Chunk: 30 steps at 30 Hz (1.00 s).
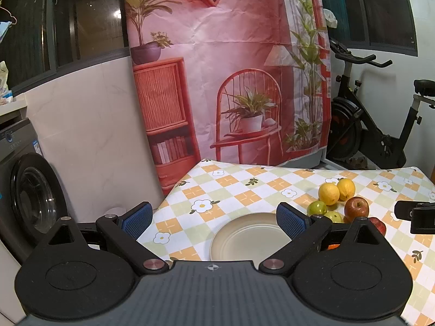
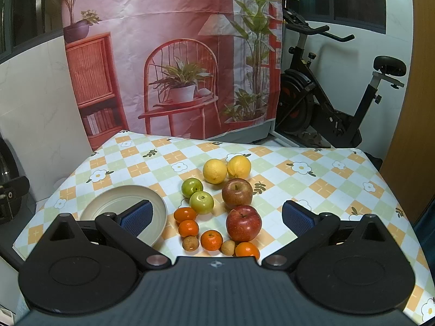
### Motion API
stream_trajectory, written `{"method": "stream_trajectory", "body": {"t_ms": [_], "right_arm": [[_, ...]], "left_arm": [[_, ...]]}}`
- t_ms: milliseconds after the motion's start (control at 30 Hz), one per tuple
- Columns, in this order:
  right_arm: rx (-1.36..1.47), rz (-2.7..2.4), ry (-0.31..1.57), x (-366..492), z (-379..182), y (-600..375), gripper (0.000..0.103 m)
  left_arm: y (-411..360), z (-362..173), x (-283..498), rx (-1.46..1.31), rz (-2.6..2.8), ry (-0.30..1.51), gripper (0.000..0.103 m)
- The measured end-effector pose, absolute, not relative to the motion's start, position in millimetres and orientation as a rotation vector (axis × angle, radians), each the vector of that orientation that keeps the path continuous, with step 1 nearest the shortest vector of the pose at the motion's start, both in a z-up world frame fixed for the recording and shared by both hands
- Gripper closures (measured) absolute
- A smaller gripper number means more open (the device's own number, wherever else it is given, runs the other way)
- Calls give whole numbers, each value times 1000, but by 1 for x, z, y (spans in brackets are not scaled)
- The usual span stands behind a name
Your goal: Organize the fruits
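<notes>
A beige plate [image 2: 108, 203] lies empty on the checked tablecloth, left of a cluster of fruit: two lemons [image 2: 214, 171], two green fruits [image 2: 201, 202], two red apples [image 2: 243, 223], several small oranges [image 2: 211, 240] and two small brown fruits [image 2: 190, 243]. My right gripper [image 2: 217, 216] is open and empty above the near fruit. My left gripper [image 1: 213, 218] is open and empty above the plate [image 1: 244, 233]. The lemons [image 1: 329, 193], green fruits [image 1: 317, 208] and an apple [image 1: 356, 208] lie to its right.
The table [image 2: 312, 187] has a flowered checked cloth. A printed backdrop [image 2: 168, 54] hangs behind it. An exercise bike [image 2: 326, 95] stands at the back right. A washing machine [image 1: 30, 195] is left of the table. The right gripper's edge [image 1: 416, 214] shows in the left wrist view.
</notes>
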State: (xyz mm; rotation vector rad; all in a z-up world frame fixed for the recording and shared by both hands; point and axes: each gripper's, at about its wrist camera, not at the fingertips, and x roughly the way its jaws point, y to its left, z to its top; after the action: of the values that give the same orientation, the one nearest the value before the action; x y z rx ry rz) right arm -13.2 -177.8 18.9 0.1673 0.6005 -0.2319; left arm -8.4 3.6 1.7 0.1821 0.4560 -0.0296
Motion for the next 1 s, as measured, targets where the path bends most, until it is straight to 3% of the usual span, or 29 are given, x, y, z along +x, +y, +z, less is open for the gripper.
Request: {"method": "stream_trajectory", "body": {"t_ms": [1000], "right_arm": [[163, -234, 596, -14, 21, -178, 0]], "left_arm": [[6, 3, -13, 171, -26, 444, 4]]}}
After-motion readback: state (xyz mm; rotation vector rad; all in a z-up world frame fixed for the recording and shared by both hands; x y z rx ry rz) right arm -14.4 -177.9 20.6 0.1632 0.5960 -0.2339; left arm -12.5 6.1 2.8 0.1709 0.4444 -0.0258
